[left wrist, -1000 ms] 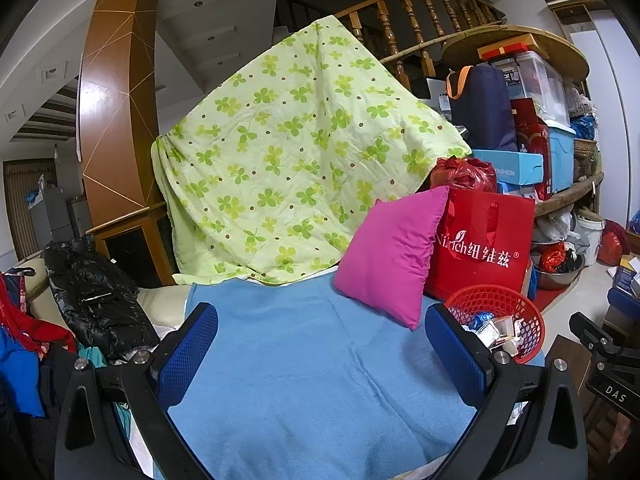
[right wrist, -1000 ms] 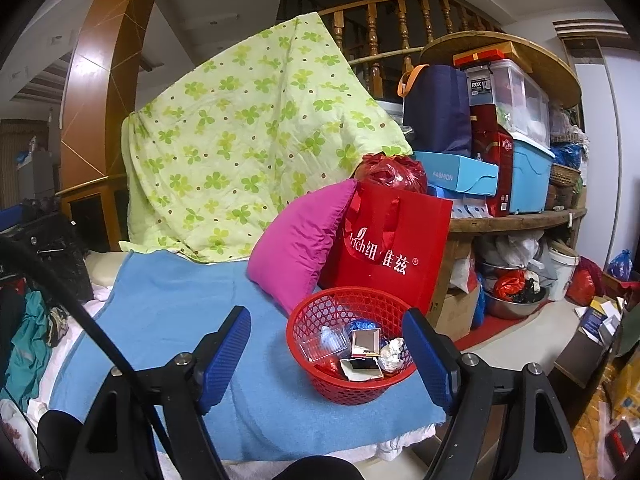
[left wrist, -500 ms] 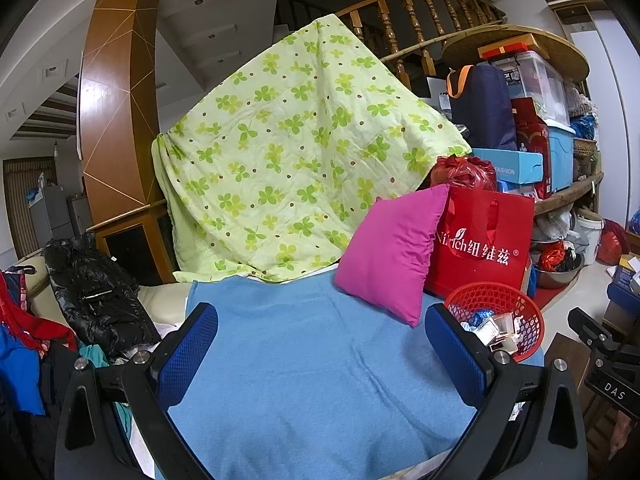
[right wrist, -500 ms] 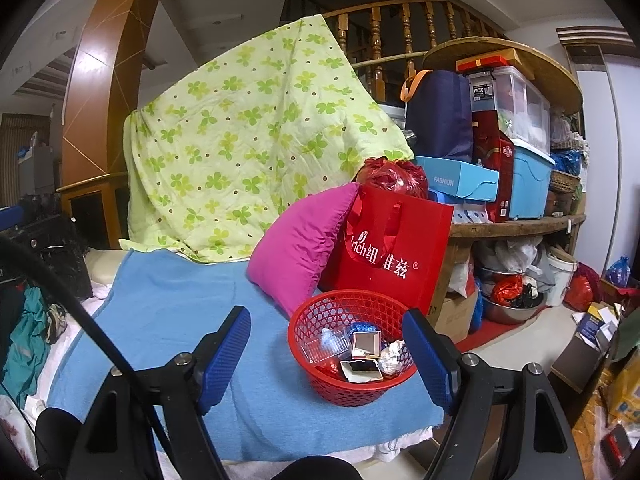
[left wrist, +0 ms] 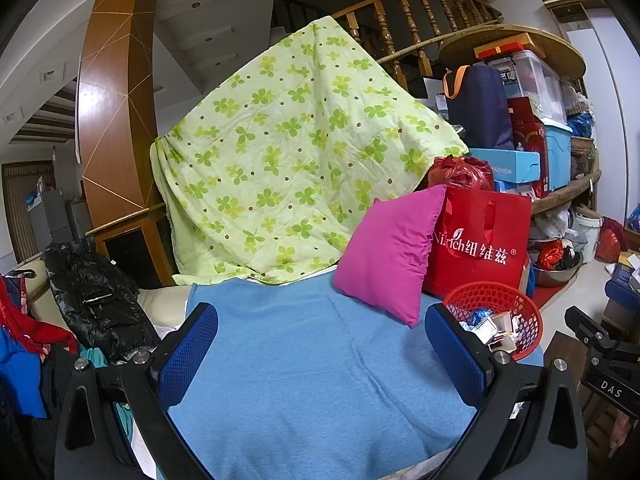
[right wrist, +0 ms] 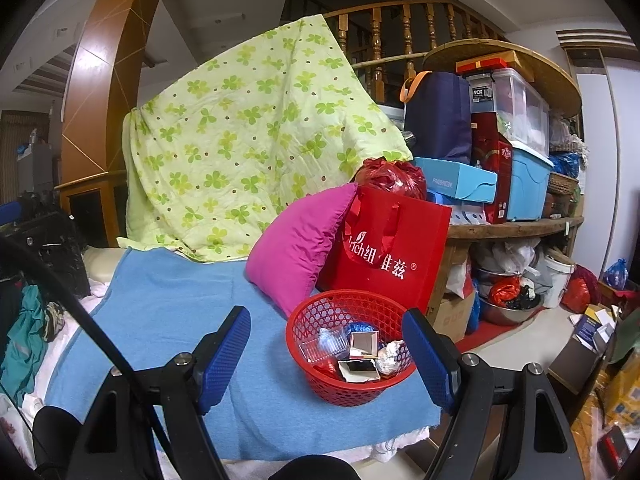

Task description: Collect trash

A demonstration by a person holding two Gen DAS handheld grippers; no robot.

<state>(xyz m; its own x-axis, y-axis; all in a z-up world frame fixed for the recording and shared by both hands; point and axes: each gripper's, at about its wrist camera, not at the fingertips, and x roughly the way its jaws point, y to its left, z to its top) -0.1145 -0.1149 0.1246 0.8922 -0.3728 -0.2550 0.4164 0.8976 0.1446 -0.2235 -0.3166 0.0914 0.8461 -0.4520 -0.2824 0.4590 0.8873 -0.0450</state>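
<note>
- Nothing has shifted since the earlier frames: both grippers sit where they were, and the basket [right wrist: 352, 344] and its load look the same.
- Left gripper [left wrist: 320, 356] is released, jaws wide, with only the blue blanket [left wrist: 312, 360] between its pads.
- Right gripper [right wrist: 326, 360] is likewise released and empty; the basket stands beyond its tips, toward its right pad, untouched.
- Trash [right wrist: 360, 352] lies in the red basket: clear plastic, blue wrappers, small card boxes and a foil ball. From the left view the basket [left wrist: 516, 312] is at 3 o'clock, beside the red bag [left wrist: 476, 244].
- Pink pillow [right wrist: 300, 240] leans at 11 o'clock of the basket, just touching or nearly so; I cannot tell which.
- No loose trash shows on the blanket, so the collecting looks mostly done; the likely step is a check for stray pieces or a lift of the basket.
- To lift well, take the rim at its near edge and clamp firmly, since the mesh may flex.
- Keep it level so the light foil and wrappers do not spill.
- Basket sits near the blanket's edge at 5 o'clock; a push could tip it off.
</note>
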